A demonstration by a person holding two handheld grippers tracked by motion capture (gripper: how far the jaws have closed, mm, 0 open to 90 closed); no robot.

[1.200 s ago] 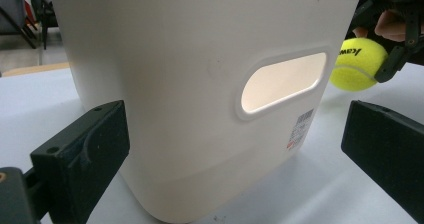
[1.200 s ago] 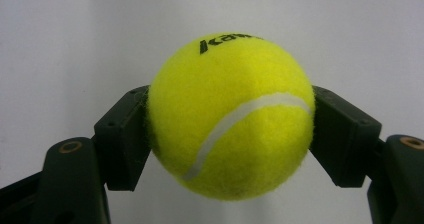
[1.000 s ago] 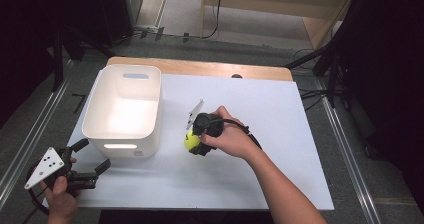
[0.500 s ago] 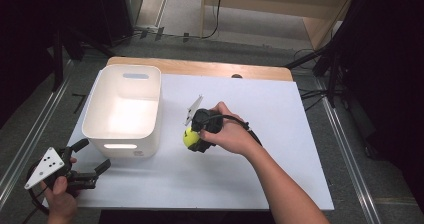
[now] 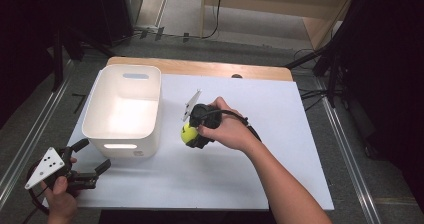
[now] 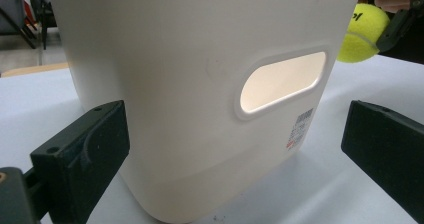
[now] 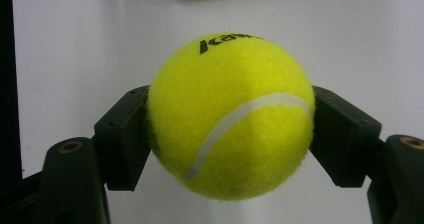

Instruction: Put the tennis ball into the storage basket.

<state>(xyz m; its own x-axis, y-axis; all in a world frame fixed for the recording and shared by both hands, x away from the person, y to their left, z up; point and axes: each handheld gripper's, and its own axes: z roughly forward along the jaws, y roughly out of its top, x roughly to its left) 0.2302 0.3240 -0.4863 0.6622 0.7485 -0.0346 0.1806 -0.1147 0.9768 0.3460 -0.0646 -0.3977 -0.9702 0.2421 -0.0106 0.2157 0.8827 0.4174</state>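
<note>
A yellow tennis ball (image 5: 188, 133) (image 7: 231, 114) sits clamped between the black jaws of my right gripper (image 5: 192, 135) (image 7: 230, 134), just right of the white plastic bin (image 5: 125, 109) and above the white tabletop. From the left gripper view the ball (image 6: 361, 33) peeks past the bin's right edge. My left gripper (image 5: 92, 159) (image 6: 235, 149) rests at the table's front left corner, jaws wide open and pointing at the bin's (image 6: 200, 84) near wall with its handle slot; nothing is between them.
The white table surface (image 5: 280, 134) stretches to the right of my right hand, with a wooden strip (image 5: 200, 68) along its far edge. Metal rails run down both sides of the table. Dark stands and cables lie on the floor behind.
My right gripper with the ball has shifted slightly left and nearer the bin. The left gripper has stayed put.
</note>
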